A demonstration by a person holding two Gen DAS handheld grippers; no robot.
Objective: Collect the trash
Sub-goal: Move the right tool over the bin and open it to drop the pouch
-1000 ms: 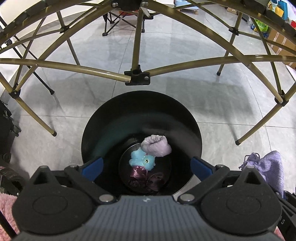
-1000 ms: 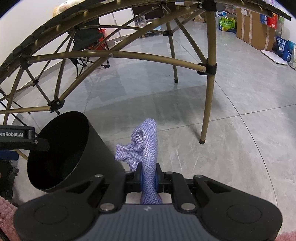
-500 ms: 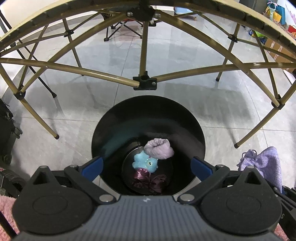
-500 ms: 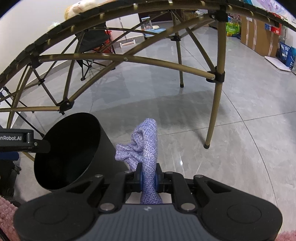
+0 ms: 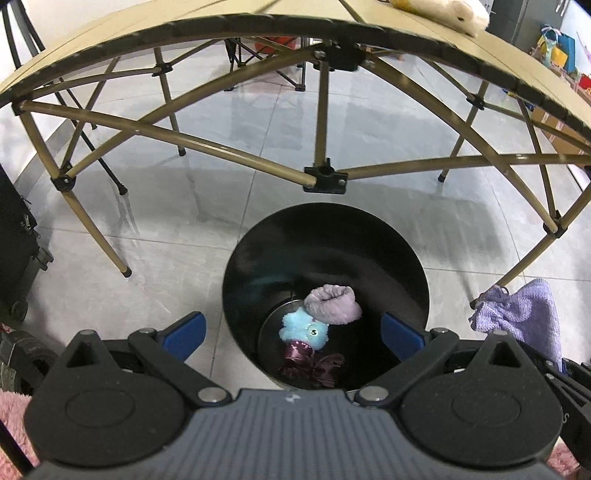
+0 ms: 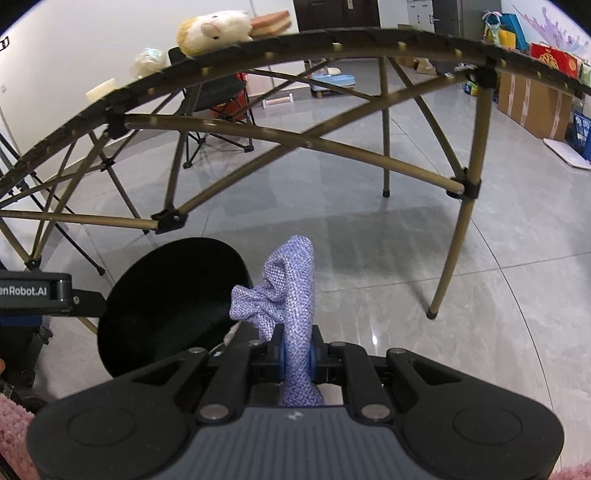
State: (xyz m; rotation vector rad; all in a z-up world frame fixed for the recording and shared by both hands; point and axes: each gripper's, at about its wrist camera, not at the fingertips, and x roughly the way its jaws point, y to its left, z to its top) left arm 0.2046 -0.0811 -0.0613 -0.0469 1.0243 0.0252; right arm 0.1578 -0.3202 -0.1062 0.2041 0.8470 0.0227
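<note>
Jaws pinch purple cloth (image 6: 295, 295) between.

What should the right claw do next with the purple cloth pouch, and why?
Probably carry it left until it hangs over the round black bin, then open. The right claw is shut on the purple woven cloth pouch, which sits right of the bin's mouth, and other collected soft items already lie inside.

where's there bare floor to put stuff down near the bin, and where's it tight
Bare tile lies right of the black bin, out to the table leg, and beyond it under the folding table. It is tight between the bin and the left table leg. Inside the bin, trash covers much of the bottom. The right gripper holds a purple cloth.
</note>
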